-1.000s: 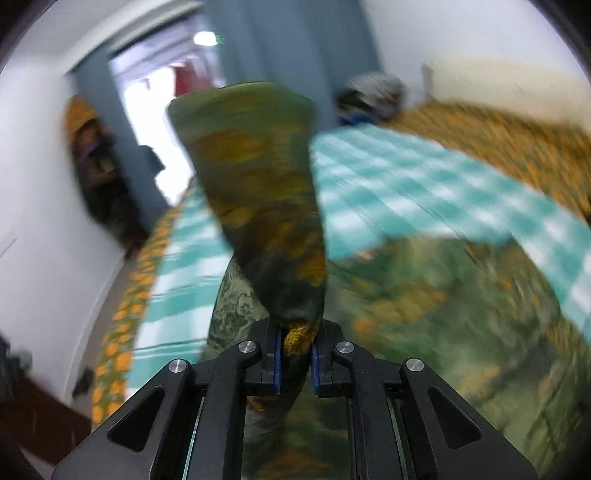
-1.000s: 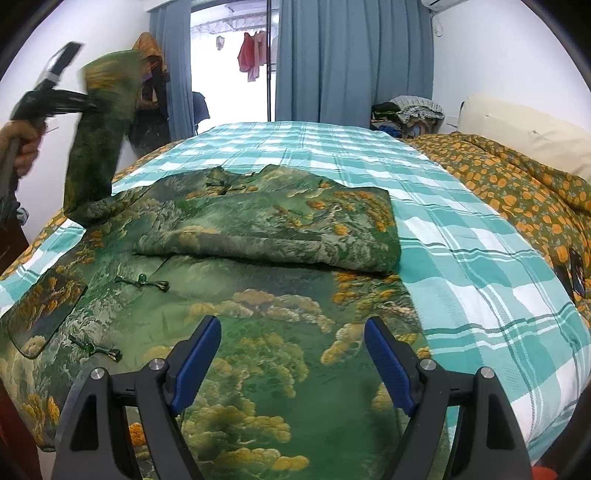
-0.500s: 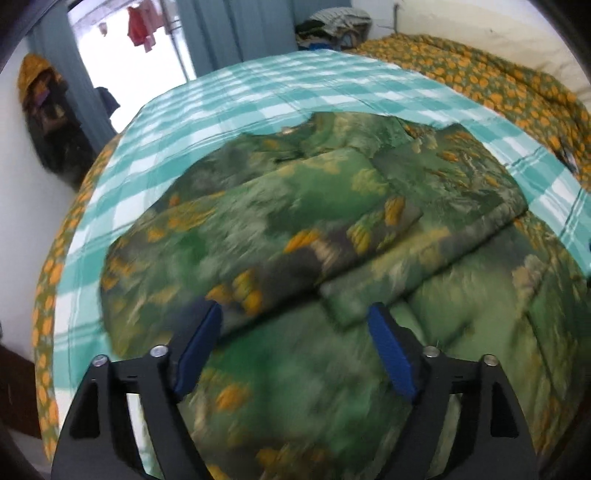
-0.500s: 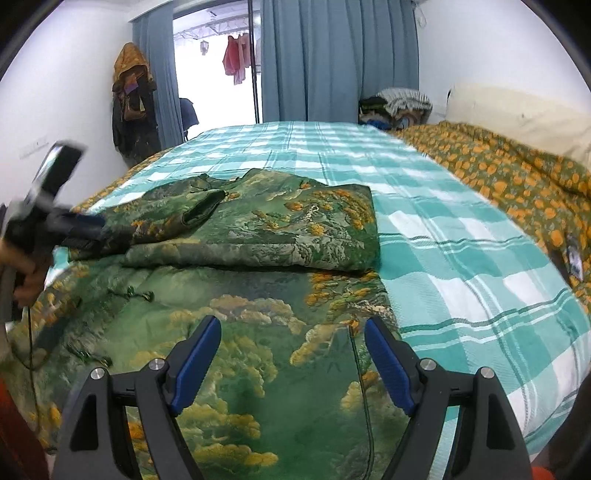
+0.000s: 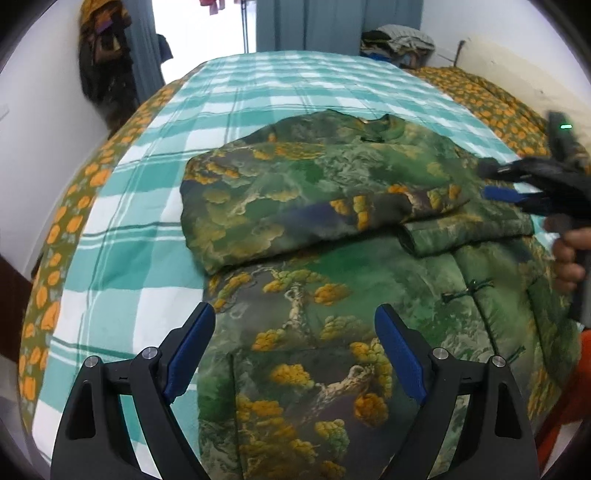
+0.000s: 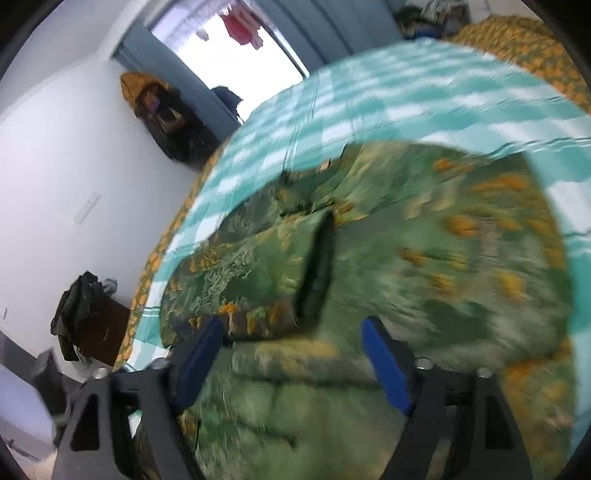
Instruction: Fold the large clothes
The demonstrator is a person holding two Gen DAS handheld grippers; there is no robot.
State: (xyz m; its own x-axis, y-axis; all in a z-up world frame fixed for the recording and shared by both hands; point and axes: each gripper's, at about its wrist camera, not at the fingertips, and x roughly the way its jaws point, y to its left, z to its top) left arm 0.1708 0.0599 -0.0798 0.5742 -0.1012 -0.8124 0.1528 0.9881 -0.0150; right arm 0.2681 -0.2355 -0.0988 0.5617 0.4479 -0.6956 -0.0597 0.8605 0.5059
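Garment [image 5: 332, 221]: green robe with orange tree print, spread on the checked bedspread [image 5: 122, 258]; fills the centre of the left wrist view, collar at 12 o'clock, hem at 6 o'clock. 2 sleeves already lie folded across the chest; their cuffs meet near 3 o'clock of centre. Lower body below them still lies flat and full length.

Left gripper [image 5: 295, 350]: jaws have just been opening and stand wide, nothing between the pads; it hangs above the skirt at 6 o'clock.

Right gripper [image 5: 509, 188]: comes in from 3 o'clock, a hand [image 5: 569, 258] on its grip. In its own blurred view the right gripper [image 6: 291, 354] has jaws that have just been closing, yet a gap remains; they are set over the sleeve fold, not clamped.

Judgement: sleeve stage done, about half. Left: bring hem up to collar, perhaps 1 more fold.

Surroundings: orange-flowered quilt [image 5: 491, 103] at 2 o'clock, curtains [image 5: 332, 26] at 12 o'clock.
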